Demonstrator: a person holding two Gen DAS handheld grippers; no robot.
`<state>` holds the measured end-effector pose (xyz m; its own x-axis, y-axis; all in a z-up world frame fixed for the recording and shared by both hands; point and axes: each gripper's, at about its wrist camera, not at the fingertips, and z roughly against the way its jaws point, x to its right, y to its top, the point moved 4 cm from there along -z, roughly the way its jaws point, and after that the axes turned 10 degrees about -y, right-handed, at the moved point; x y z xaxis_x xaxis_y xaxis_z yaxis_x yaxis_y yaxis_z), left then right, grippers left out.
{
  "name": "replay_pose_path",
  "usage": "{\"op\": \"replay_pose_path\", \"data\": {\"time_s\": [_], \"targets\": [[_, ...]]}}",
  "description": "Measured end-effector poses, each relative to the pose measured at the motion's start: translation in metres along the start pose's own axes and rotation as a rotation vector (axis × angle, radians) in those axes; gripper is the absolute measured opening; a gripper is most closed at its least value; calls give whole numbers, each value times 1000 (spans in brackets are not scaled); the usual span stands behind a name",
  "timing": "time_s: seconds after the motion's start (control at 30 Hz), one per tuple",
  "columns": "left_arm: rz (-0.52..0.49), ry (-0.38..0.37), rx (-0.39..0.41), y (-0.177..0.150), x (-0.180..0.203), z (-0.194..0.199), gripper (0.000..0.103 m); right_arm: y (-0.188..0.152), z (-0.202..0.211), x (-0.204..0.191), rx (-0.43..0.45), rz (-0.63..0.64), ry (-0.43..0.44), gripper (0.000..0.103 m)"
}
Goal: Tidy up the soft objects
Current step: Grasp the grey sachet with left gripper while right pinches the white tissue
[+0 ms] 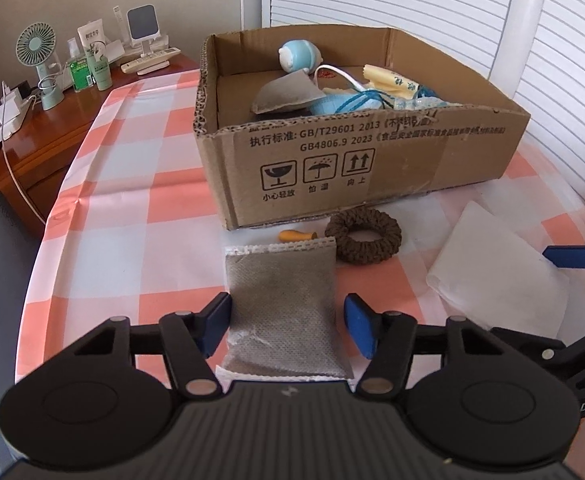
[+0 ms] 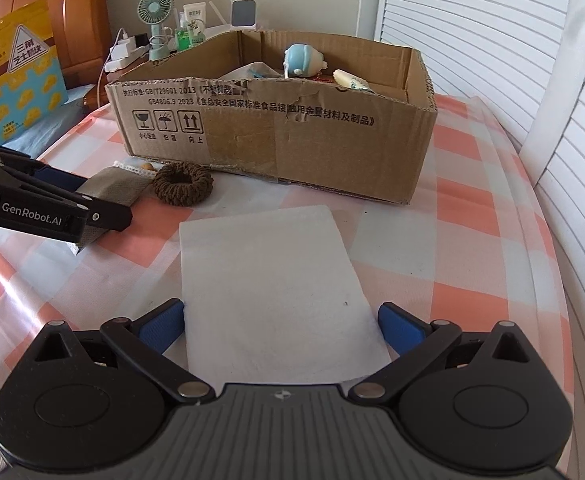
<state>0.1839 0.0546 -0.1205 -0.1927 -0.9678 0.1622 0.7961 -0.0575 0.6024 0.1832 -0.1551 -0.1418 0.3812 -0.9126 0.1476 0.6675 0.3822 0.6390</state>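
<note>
Our left gripper's [image 1: 288, 326] fingers straddle a grey mesh pouch [image 1: 280, 304], gaps showing; our right gripper's [image 2: 280, 326] spread around a flat white sheet [image 2: 272, 280].

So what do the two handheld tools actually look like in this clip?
Both match. The left tool and the right tool have matte black bodies with ribbed centres, round side housings, black linkage arms with silver pivot pins, and blue pads on the fingers. Seen from the right wrist view, the left tool carries white "GenRobot.AI" lettering. No cables or sleeves are visible.
</note>
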Motion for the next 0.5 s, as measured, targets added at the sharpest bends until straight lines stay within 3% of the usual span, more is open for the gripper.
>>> {"op": "replay_pose_path", "data": {"time_s": [0.37,0.5], "targets": [[-10,-8,11,-2,-1,1,61,17,-9,-9,-6,185,95,103],[-11,-12,13,-2,-2,1,61,22,-16,-10,-8,183,140,103]]}}
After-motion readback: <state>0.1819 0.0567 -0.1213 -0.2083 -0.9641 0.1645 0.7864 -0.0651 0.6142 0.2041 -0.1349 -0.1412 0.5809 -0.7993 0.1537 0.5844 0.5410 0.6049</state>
